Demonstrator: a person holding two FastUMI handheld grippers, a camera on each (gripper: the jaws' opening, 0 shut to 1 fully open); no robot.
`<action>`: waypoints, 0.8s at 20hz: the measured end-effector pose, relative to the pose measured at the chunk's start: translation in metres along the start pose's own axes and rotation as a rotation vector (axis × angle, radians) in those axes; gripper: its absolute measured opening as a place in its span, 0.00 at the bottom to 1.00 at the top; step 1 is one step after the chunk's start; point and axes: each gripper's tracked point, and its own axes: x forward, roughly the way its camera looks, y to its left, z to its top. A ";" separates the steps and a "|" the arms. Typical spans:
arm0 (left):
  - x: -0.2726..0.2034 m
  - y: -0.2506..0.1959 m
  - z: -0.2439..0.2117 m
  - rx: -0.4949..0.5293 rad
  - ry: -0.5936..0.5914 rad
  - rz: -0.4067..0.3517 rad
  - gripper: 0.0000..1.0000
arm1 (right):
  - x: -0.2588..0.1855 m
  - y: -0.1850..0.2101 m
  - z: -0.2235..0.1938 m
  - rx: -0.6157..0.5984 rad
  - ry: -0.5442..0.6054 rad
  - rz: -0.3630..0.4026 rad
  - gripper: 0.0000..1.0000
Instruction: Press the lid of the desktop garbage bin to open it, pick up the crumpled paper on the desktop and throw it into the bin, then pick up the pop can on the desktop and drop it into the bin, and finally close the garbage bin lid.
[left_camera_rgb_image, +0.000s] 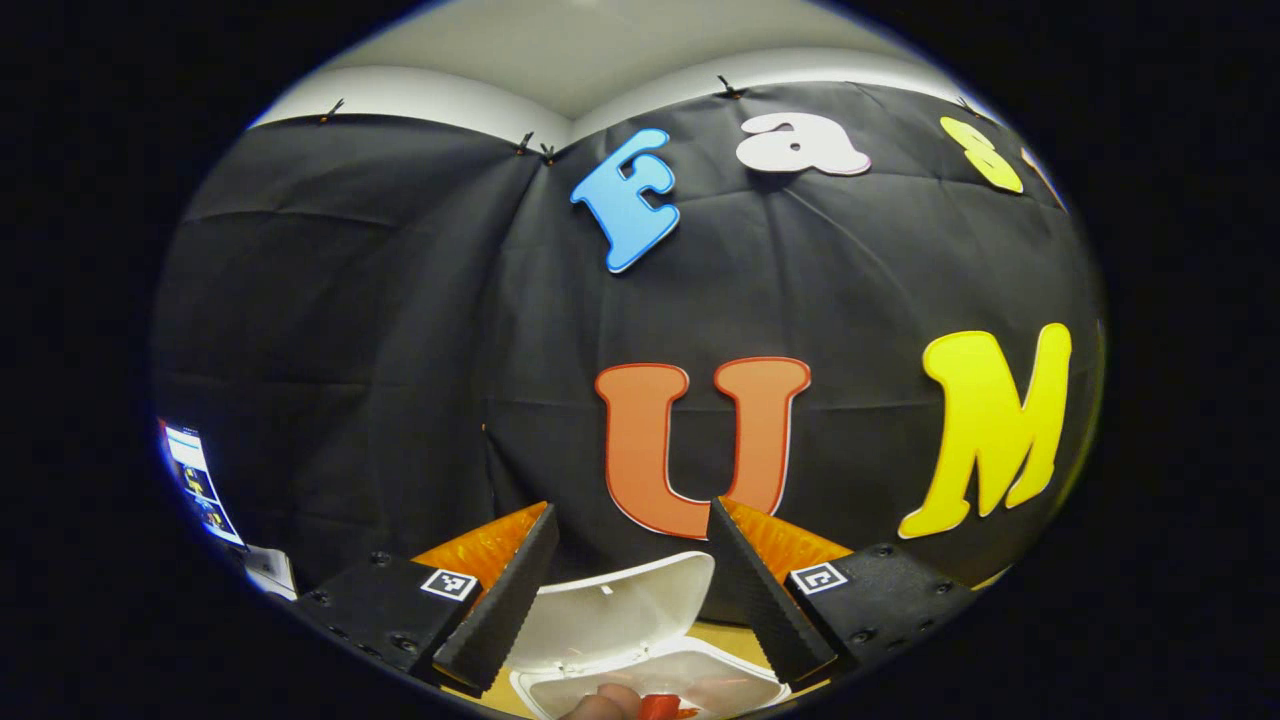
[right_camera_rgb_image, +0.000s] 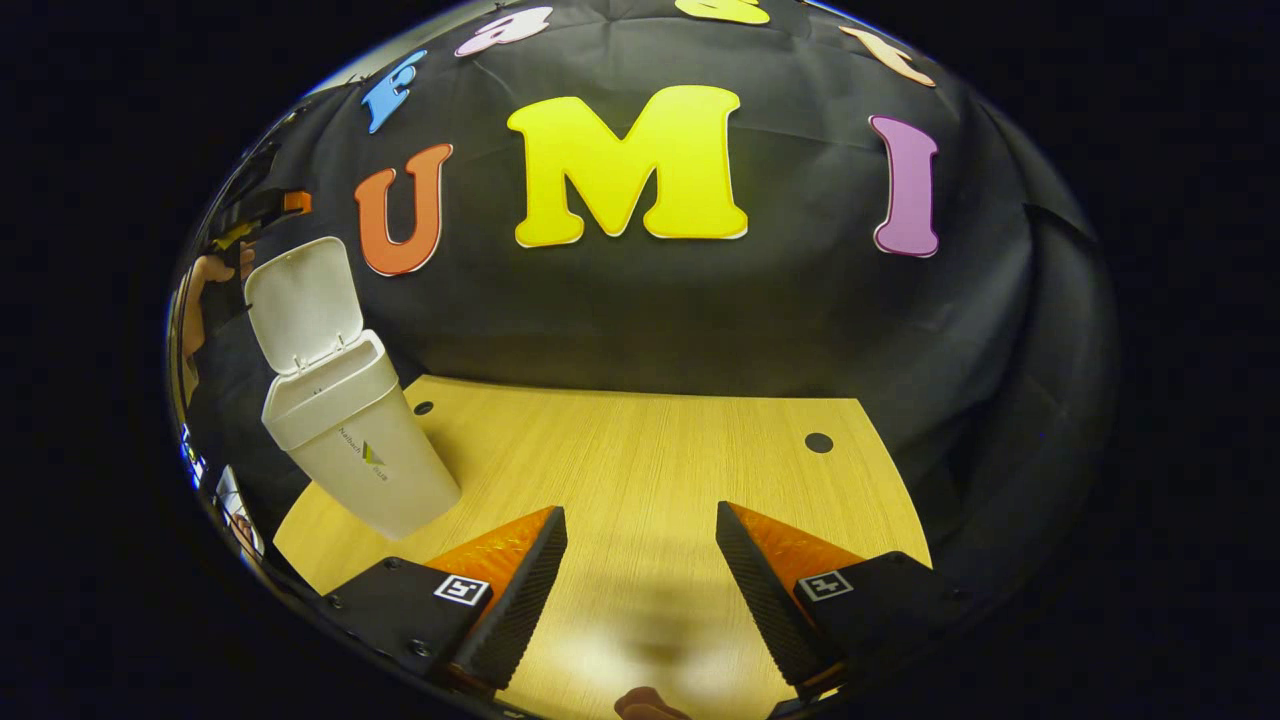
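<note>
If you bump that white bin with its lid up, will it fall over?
Probably it tips fairly easily. The bin is tall and narrows toward its base, so its footing on the table looks small. Its lid stands raised, putting weight high and to the back. It looks like thin plastic, likely light, so a low push might just slide it.

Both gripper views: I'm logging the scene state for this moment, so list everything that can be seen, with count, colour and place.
garbage bin: one, white, standing at the table's left side in the right gripper view.
bin lid: one, white, raised open above the bin; in the left gripper view it stands between the fingers.
table: one, light wood, with dark round holes.
screen: one, lit, at the left edge of the left gripper view.
left gripper: open, above the open bin.
right gripper: open, empty, over the table.
</note>
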 end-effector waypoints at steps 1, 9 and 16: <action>0.008 0.006 -0.004 -0.007 0.021 0.017 0.97 | 0.001 0.002 0.000 0.008 0.001 0.003 0.95; 0.042 0.022 -0.055 -0.025 0.227 0.060 0.97 | 0.010 0.010 -0.011 0.016 0.025 0.008 0.96; 0.036 0.013 -0.060 -0.071 0.260 0.024 0.96 | 0.012 0.012 -0.019 0.031 0.042 0.019 0.95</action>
